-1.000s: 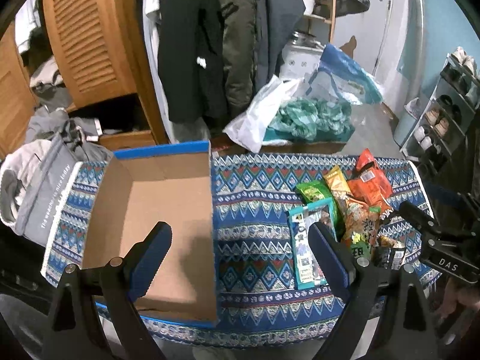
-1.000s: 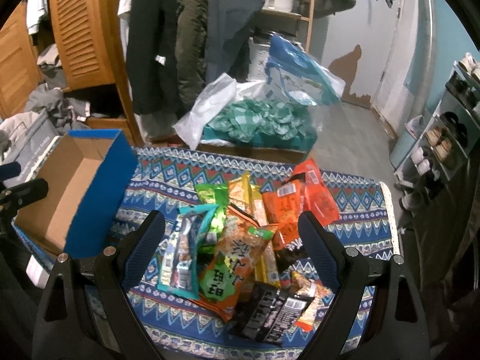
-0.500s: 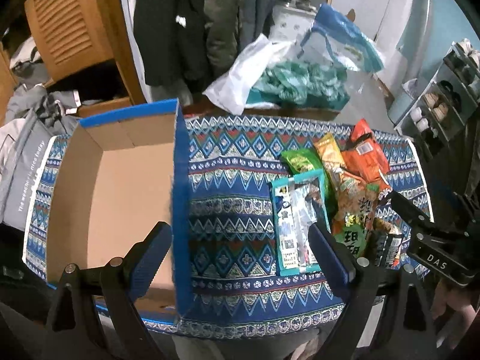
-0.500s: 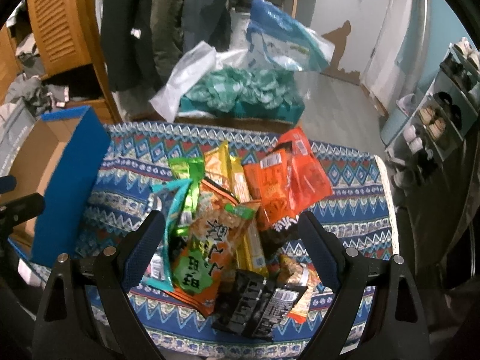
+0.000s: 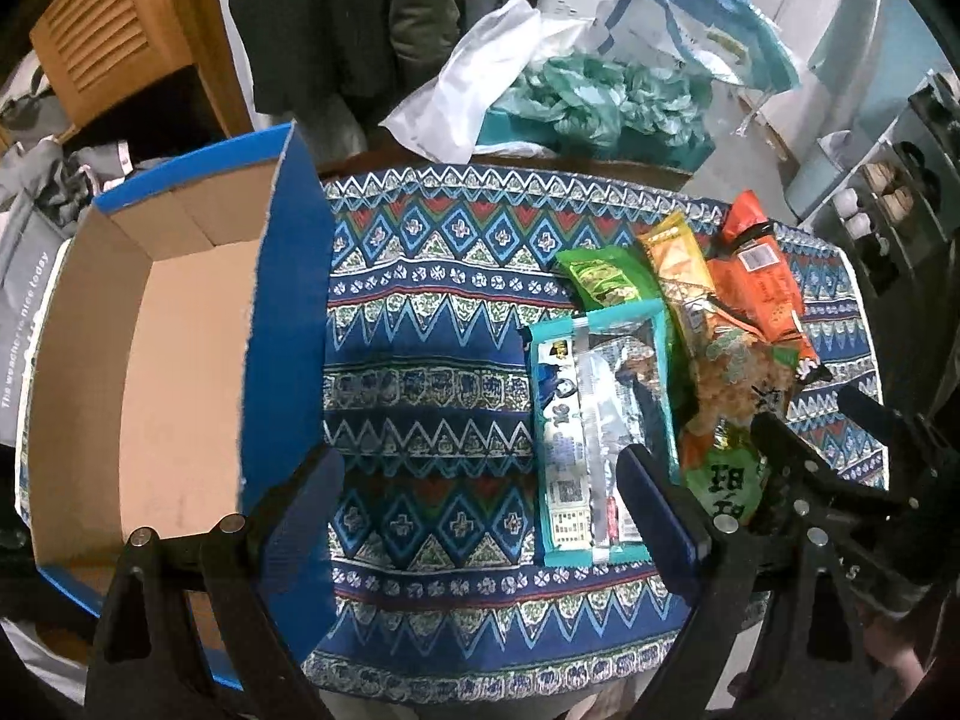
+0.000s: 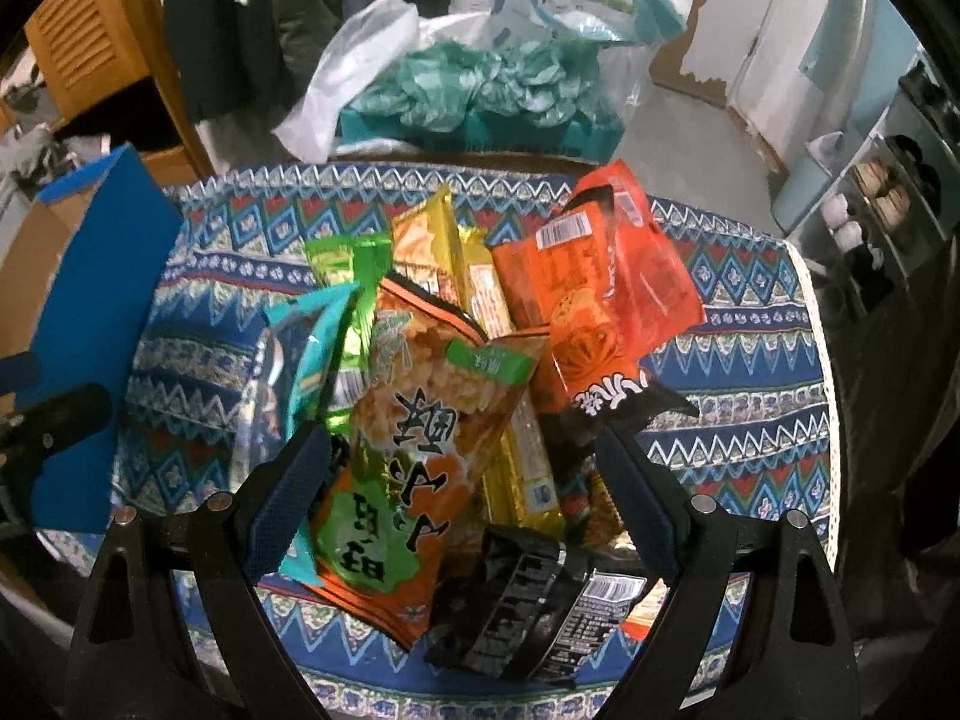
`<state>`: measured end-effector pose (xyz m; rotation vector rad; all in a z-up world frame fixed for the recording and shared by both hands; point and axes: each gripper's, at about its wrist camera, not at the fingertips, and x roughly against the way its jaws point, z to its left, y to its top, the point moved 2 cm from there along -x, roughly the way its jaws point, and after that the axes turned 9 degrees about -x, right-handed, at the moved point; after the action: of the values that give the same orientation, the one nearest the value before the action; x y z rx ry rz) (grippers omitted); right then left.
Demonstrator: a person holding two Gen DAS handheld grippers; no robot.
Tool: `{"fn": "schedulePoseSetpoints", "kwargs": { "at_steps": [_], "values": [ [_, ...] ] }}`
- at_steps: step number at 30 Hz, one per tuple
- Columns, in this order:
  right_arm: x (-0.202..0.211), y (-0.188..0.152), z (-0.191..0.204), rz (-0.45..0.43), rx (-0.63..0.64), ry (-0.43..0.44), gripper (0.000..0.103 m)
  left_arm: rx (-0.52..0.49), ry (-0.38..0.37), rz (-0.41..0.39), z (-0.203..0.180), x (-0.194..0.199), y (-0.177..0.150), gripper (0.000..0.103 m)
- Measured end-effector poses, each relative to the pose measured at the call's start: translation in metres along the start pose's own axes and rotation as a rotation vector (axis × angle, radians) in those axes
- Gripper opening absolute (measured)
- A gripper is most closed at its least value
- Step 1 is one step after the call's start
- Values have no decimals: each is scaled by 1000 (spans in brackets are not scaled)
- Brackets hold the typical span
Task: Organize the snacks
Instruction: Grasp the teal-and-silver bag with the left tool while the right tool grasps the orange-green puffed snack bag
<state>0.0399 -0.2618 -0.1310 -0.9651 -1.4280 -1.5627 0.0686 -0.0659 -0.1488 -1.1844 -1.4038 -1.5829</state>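
Left gripper [image 5: 480,492] is spread wide w/ nothing between its fingers, hovering over the patterned tablecloth [image 5: 420,276] at frame centre. Blue cardboard box [image 5: 150,348] sits at left of frame, open top, bare inside. Teal snack pack [image 5: 594,432] lies flat just right of centre. Right gripper [image 6: 462,480] also gapes wide, empty, above the snack pile: orange-green rice-cracker bag [image 6: 414,456] in the middle, black packet [image 6: 528,612] at bottom, orange chip bags [image 6: 594,300] upper right.

The grey bag [image 5: 24,300] beside the box reads "The weather is nice today".
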Motion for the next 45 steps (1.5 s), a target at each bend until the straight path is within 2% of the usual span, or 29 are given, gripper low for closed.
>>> {"fn": "schedulePoseSetpoints", "kwargs": {
  "at_steps": [9, 19, 21, 23, 24, 26, 29, 33, 39, 45],
  "values": [
    [-29, -7, 1, 60, -3, -3, 89, 30, -28, 83, -1, -34, -2, 93],
    [-52, -14, 7, 104, -2, 19, 88, 56, -50, 116, -2, -49, -1, 93],
    [-56, -15, 7, 113, -1, 30, 82, 61, -55, 121, -3, -52, 0, 93],
    [-59, -16, 9, 123, 1, 55, 63, 67, -63, 124, -3, -54, 0, 93],
    [-59, -16, 9, 130, 2, 70, 61, 70, -65, 127, -3, -56, 1, 93],
    [-56, -15, 7, 118, 1, 71, 49, 79, -73, 132, -4, -58, 1, 93],
    [-46, -10, 0, 101, -15, 97, 38, 107, -100, 130, -7, -58, 4, 93],
    [-31, -5, -9, 68, -17, 119, 38, 125, -119, 124, -17, -59, 8, 93],
    [-20, -7, -22, 74, -17, 140, 38, 144, -149, 142, -34, -70, 14, 93],
    [-19, -11, -31, 76, -24, 167, 38, 133, -136, 182, -51, -89, 20, 93]
  ]
}}
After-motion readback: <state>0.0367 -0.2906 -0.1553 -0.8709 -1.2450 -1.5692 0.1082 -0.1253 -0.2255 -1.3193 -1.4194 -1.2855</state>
